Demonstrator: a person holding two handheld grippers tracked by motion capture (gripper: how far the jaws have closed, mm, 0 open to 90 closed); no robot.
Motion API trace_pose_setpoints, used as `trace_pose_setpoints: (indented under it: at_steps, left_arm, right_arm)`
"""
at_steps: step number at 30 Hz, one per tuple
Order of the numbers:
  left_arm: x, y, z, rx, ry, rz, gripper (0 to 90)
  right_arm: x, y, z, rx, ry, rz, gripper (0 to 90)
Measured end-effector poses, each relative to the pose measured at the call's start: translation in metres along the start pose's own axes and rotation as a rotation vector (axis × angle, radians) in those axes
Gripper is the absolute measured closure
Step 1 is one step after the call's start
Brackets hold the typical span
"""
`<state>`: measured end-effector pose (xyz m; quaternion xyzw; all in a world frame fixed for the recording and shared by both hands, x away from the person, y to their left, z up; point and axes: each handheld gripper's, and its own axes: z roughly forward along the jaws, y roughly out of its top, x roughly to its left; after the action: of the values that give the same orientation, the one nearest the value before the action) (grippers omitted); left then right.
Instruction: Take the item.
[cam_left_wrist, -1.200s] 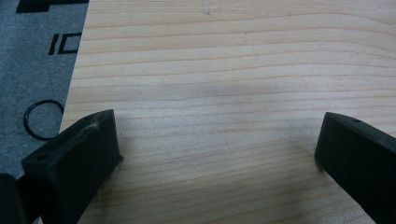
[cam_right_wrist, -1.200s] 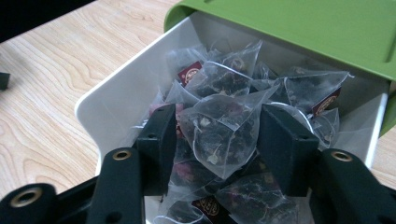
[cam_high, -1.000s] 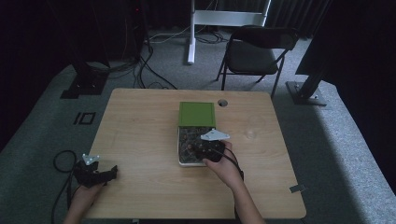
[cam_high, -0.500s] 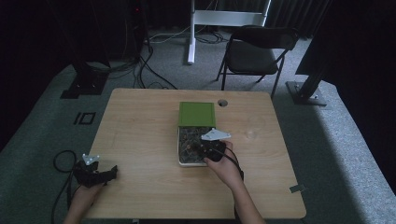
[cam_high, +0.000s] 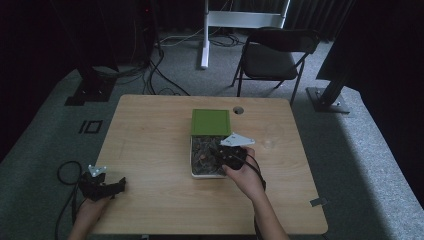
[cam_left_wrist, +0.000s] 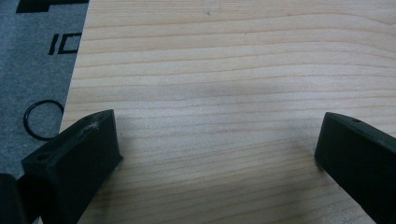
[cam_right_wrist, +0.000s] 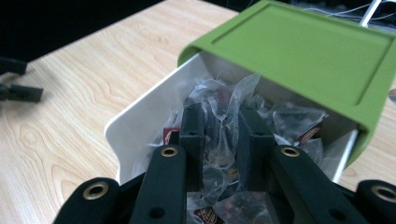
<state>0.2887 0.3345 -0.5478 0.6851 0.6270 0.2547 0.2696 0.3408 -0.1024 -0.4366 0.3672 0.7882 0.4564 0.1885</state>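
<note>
A white box (cam_high: 191, 161) stands at the table's middle, its green lid (cam_high: 210, 122) slid back over the far half. Several clear-wrapped packets (cam_high: 202, 152) fill the uncovered part. My right gripper (cam_high: 219, 151) reaches down into the box from its right side. In the right gripper view, my right gripper (cam_right_wrist: 219, 123) is shut on a crinkled clear packet (cam_right_wrist: 223, 105) just above the heap, in front of the green lid (cam_right_wrist: 303, 46). My left gripper (cam_high: 119, 185) rests at the table's near left corner. There my left gripper (cam_left_wrist: 219, 149) stands open over bare wood.
The wooden table (cam_high: 150, 135) has a round cable hole (cam_high: 238, 110) behind the lid. A black folding chair (cam_high: 272, 55) stands beyond the far edge, with cables on the grey floor. A cable loop (cam_high: 67, 172) lies left of the table.
My right gripper has risen slightly over the box with its jaws closed on the packet. The left gripper has stayed in place.
</note>
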Motion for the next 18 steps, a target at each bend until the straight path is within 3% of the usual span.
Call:
trace_pose_setpoints:
  at_steps: [18]
  left_arm:
    - [0.0, 0.0, 0.0, 0.001, 0.0, 0.0, 0.3]
  right_arm:
    - [-0.021, 0.006, -0.021, -0.046, -0.044, 0.025, 76.3]
